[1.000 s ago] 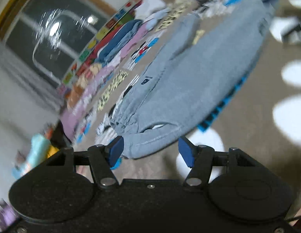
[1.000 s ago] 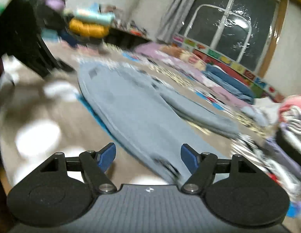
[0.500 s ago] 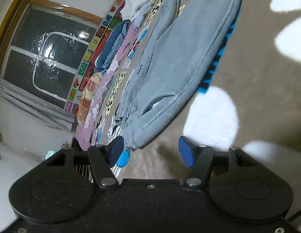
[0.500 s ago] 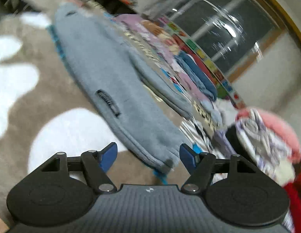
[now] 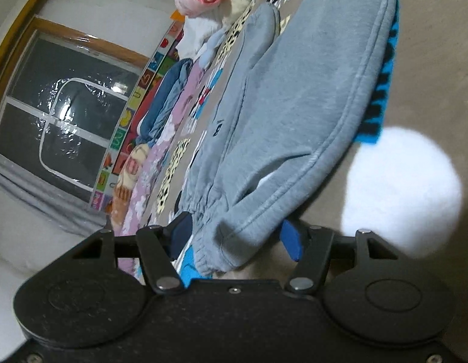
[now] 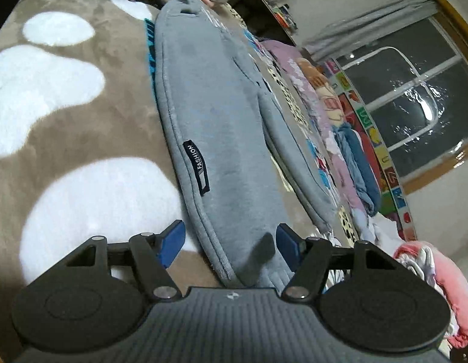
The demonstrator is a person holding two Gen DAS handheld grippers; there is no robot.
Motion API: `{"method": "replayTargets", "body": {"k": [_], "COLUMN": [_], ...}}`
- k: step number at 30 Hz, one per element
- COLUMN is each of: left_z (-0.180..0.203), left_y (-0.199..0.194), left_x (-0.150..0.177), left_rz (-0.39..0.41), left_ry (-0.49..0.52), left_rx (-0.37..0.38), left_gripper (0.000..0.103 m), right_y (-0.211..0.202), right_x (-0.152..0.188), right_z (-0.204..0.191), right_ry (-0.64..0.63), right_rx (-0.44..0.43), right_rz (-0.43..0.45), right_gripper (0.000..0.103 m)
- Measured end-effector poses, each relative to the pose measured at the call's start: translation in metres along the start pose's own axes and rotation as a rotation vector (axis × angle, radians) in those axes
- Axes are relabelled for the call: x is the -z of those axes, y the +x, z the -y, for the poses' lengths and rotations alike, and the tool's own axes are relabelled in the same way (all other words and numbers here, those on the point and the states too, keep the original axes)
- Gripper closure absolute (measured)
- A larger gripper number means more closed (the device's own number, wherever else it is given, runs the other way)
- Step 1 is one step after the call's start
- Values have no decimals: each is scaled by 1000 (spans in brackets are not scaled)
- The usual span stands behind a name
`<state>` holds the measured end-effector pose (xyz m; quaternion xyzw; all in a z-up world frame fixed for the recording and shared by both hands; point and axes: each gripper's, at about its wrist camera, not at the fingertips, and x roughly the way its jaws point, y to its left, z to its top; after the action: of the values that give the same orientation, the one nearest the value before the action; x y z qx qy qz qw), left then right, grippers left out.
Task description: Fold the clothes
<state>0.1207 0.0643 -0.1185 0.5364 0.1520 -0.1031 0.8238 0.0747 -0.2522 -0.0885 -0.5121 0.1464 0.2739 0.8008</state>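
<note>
Grey sweatpants (image 5: 294,106) lie flat on a brown rug with white spots (image 5: 400,181), folded lengthwise, one leg on the other. My left gripper (image 5: 237,239) is open, its blue pads on either side of the elastic ankle cuff end. In the right wrist view the same pants (image 6: 222,139) stretch away, with a black "FASHION" label (image 6: 197,166). My right gripper (image 6: 229,243) is open, its pads on either side of the waistband end.
A row of folded clothes and blankets (image 6: 349,139) runs along the far side of the pants, below a dark window (image 6: 415,96). A pink and white clothes heap (image 6: 427,272) sits at the right. A blue patterned mat (image 5: 382,90) lies under the pants.
Both grippers have moved closer and lower to the pants. The cuff now sits between my left pads and the waistband between my right pads. Both stayed open.
</note>
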Motion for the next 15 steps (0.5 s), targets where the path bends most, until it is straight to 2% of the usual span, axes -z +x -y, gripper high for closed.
{"method": "replayTargets", "body": {"k": [1, 2, 4, 8, 11, 15], "left_z": [-1, -2, -2, -12, -34, -69], "left_y": [0, 1, 3, 3, 2, 4], "left_x": [1, 1, 0, -6, -10, -17], "left_rz": [8, 10, 5, 19, 44, 81], "left_ry": [-11, -18, -21, -88, -210, -379], "left_rx": [3, 9, 19, 33, 50, 53], "left_gripper": [42, 45, 75, 85, 92, 94], "right_y": [0, -1, -2, -4, -7, -9], "right_x": [0, 1, 0, -5, -10, -15], "right_z": [-1, -4, -6, 7, 29, 69], "right_ry": [-7, -12, 10, 95, 149, 230], "right_rx": [-2, -4, -15, -30, -31, -28], "right_rz": [5, 7, -3, -16, -11, 1], "right_gripper": [52, 67, 82, 90, 92, 93]}}
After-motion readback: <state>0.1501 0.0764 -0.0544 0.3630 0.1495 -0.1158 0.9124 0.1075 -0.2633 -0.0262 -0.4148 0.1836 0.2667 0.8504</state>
